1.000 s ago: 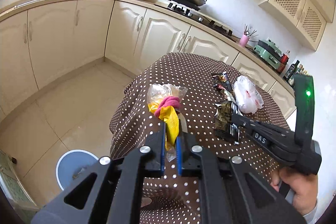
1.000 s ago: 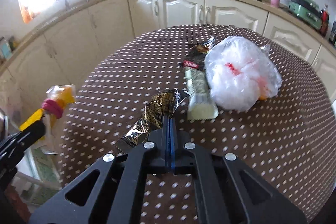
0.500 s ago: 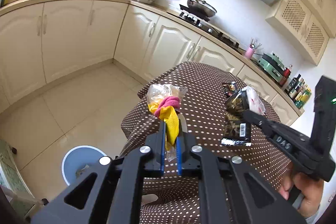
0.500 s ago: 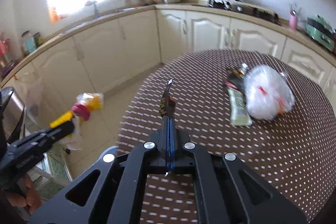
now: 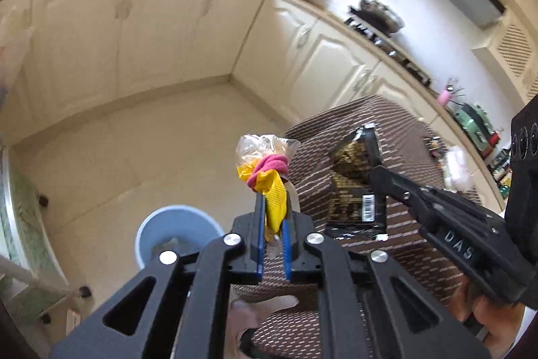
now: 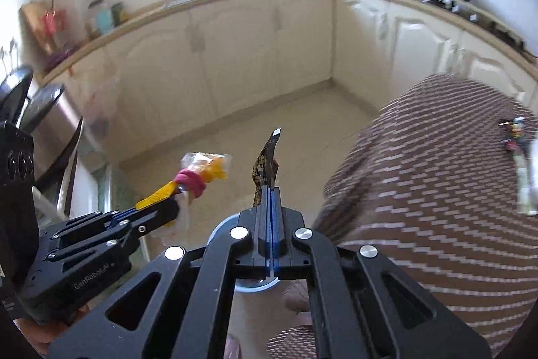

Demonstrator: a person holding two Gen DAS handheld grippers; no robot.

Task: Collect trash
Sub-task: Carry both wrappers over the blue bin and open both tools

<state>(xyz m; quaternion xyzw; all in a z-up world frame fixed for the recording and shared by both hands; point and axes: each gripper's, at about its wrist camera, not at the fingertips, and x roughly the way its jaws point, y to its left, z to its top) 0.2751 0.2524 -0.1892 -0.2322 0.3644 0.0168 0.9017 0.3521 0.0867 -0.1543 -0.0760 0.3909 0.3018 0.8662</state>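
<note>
Cream kitchen cabinets (image 5: 175, 32) along the walls, brown dotted tablecloth (image 6: 437, 207) at right, blue bin (image 5: 175, 234) on the floor below, left gripper (image 5: 272, 217) clamped on a yellow-and-pink wrapper bundle (image 5: 269, 170), right gripper (image 6: 270, 190) closed on a dark foil snack wrapper (image 6: 265, 164), both above floor beside table, remaining wrappers (image 6: 519, 157) on tablecloth.

Below and ahead of your left claw (image 5: 272, 214) the floor (image 5: 141, 137) lies bare up to the cabinets (image 5: 161, 32), and the blue bin (image 5: 175, 234) stands open-mouthed just to its lower left. To its right, the tabletop (image 5: 396, 130) edge and your right claw (image 5: 376, 174) block sideways passage. Your right claw (image 6: 270, 190) has the bin (image 6: 218, 231) directly beneath; tabletop (image 6: 437, 190) crowds its right.
</note>
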